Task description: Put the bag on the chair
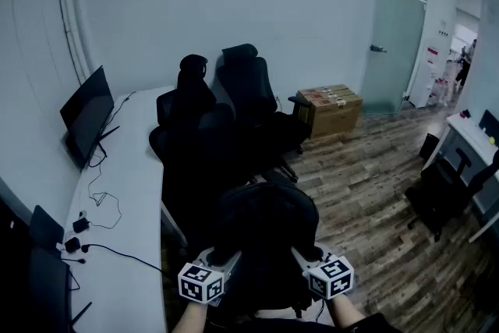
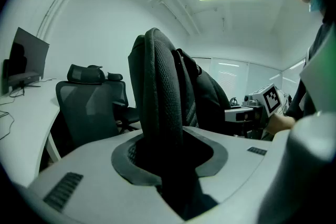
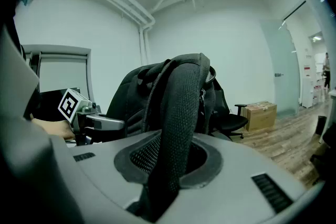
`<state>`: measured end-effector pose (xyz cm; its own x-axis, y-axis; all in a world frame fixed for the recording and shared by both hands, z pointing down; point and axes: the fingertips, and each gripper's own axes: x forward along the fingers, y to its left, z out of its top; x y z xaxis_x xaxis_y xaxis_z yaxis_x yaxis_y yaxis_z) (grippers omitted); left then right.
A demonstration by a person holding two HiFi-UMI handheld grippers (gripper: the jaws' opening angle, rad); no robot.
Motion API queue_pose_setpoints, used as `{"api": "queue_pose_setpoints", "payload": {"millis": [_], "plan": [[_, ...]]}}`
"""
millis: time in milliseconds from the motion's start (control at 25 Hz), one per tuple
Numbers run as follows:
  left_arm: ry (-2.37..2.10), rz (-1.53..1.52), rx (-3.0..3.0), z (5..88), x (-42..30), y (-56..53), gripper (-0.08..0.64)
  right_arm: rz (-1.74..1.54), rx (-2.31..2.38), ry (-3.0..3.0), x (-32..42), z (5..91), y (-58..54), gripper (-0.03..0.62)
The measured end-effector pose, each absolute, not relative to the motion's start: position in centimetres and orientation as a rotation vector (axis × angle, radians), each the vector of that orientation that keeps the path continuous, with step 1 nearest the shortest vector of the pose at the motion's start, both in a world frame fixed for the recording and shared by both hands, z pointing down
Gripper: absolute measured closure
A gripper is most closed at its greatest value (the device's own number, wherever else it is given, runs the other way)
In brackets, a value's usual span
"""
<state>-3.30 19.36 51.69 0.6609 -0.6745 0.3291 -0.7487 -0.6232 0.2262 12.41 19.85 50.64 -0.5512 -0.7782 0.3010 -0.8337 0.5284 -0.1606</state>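
A black backpack hangs low in the middle of the head view, held up between my two grippers. My left gripper is shut on one mesh shoulder strap, which runs up out of its jaws. Across the bag, my right gripper is shut on the other strap, gripped in the same way. Just beyond the bag stand two black office chairs, side by side at the desk. The nearer chair shows left of the strap in the left gripper view.
A long white desk runs along the left wall with a monitor and loose cables. Cardboard boxes sit on the wood floor by the far wall, near a glass door. Another dark chair stands at the right.
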Motion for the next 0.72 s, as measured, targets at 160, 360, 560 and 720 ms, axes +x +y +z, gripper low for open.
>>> {"api": "queue_pose_setpoints", "payload": {"millis": [160,360,560,720], "plan": [[-1.119,0.296,2.542,51.3,-2.9,21.1,0.408,0.414,1.385,-2.568,12.7,50.1,21.7,0.488],[-1.105,0.302,2.556,51.2,-2.9,22.0,0.408,0.437,1.388,-2.578,12.7,50.3,22.7,0.486],[-1.090,0.326,2.556,51.5,-3.2,21.0,0.408,0.468,1.401,-2.577,12.4,50.6,21.9,0.486],[-1.072,0.328,2.551,51.8,-2.0,19.2,0.408,0.489,1.406,-2.560,13.7,50.8,20.2,0.486]]}}
